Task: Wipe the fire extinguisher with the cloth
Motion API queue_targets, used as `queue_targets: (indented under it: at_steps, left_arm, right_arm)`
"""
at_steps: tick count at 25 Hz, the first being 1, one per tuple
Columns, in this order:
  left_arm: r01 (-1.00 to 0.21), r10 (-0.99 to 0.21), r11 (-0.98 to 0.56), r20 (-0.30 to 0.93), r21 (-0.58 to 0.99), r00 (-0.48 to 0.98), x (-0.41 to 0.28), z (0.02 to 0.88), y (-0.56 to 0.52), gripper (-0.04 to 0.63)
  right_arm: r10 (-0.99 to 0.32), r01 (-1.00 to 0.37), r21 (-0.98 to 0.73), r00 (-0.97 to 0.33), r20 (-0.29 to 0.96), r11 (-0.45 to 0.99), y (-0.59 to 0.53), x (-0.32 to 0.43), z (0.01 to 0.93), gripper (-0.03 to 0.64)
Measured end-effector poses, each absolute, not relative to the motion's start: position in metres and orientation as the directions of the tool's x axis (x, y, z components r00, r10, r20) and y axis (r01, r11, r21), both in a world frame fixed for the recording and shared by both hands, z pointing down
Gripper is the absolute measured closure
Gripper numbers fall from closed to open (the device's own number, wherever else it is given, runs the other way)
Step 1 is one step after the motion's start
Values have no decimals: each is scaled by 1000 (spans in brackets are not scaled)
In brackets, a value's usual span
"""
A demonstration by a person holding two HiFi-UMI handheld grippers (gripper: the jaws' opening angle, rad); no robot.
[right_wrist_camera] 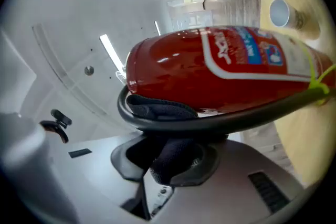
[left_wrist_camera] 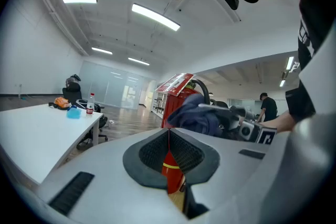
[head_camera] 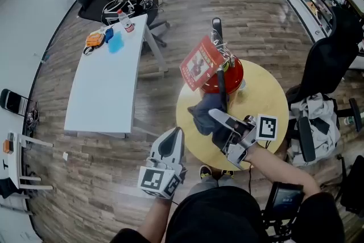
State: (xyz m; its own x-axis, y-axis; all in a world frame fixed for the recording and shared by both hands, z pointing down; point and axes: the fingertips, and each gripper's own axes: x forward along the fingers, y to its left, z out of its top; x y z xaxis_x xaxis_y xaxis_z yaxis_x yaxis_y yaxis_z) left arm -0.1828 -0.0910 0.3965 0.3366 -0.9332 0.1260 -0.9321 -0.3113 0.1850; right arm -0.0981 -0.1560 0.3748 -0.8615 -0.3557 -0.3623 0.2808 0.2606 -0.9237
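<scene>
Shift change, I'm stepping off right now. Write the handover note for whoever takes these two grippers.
Left gripper: shut, empty, held just off the near edge of the round table.
Right gripper: shut on the dark blue cloth.
Fire extinguisher: upright on the round table. The cloth is at its near side, tucked between the black hose and the red body.
Done: the cloth is in hand and brought to the cylinder. How much has been wiped cannot be told.
Left: wipe round the body and top, probably steadying it with the left gripper.
</scene>
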Motion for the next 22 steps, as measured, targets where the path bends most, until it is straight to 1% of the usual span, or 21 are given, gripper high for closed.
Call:
queue_targets:
  at_steps: [2, 4, 7, 11, 13, 18, 22]
  left_arm:
    - [-929, -931, -322, 118, 182, 346, -180, 394, -92, 571]
    - [-928, -930, -327, 112, 180, 350, -178, 391, -92, 571]
    - [-928, -931, -328, 108, 177, 350, -178, 393, -90, 571]
    - [-931, -931, -322, 121, 174, 345, -182, 397, -88, 571]
    - [-933, -931, -317, 133, 173, 340, -184, 400, -86, 571]
    - [-942, -932, -293, 169, 165, 320, -195, 407, -81, 571]
    - [-945, -927, -280, 207, 169, 312, -201, 419, -80, 571]
  right_arm:
    - [-360, 375, -894, -821, -444, 247, -155, -100, 344, 531]
    - [-360, 417, -873, -797, -485, 254, -154, -100, 322, 531]
    - [-364, 398, -876, -800, -477, 274, -154, -102, 318, 531]
    - [-387, 316, -888, -813, -435, 335, -159, -103, 334, 531]
    - [-420, 255, -913, -825, -377, 320, -165, -104, 356, 531]
    - [-489, 30, -972, -860, -144, 233, -171, -110, 461, 531]
    - [-496, -199, -966, -863, 95, 162, -170, -105, 569, 531]
